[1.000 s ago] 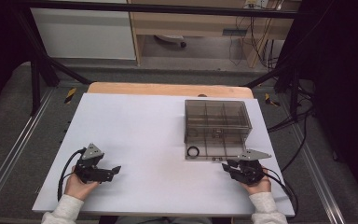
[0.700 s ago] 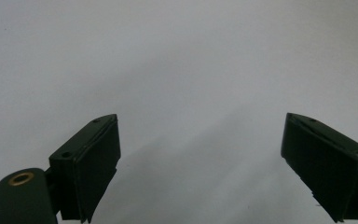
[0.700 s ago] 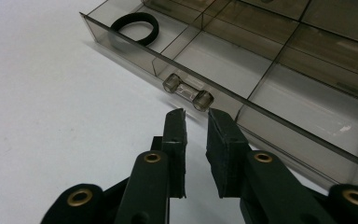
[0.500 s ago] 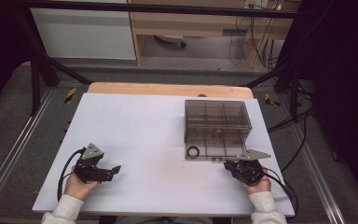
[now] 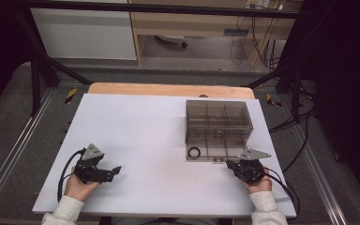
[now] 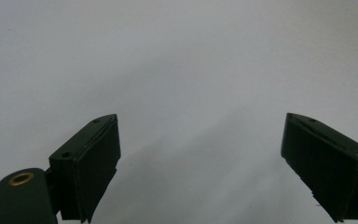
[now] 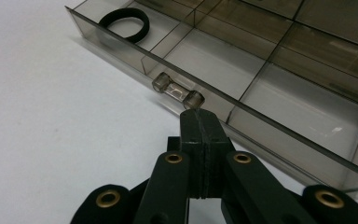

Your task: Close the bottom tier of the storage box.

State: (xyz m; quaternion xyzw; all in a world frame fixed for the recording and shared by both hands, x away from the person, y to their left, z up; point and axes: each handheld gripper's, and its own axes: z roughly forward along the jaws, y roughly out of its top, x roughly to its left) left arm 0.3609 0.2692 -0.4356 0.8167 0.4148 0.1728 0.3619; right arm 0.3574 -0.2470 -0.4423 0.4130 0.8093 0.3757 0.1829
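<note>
A smoky clear compartment box stands right of the table's middle, its drawer pulled out toward me. A black ring lies in the drawer's front left compartment. My right gripper rests just in front of the drawer's small clear handle. Its jaws have just been closing and now stand shut, pad against pad, with nothing between them. My left gripper lies on the white table at the front left, open and empty.
The white tabletop spreads between the two hands. A wooden strip edges its far side. Black frame posts and cables stand around the table, and a cable trails from each gripper.
The right gripper's jaws have drawn together in front of the drawer handle. Both hands and the box have stayed where they were.
</note>
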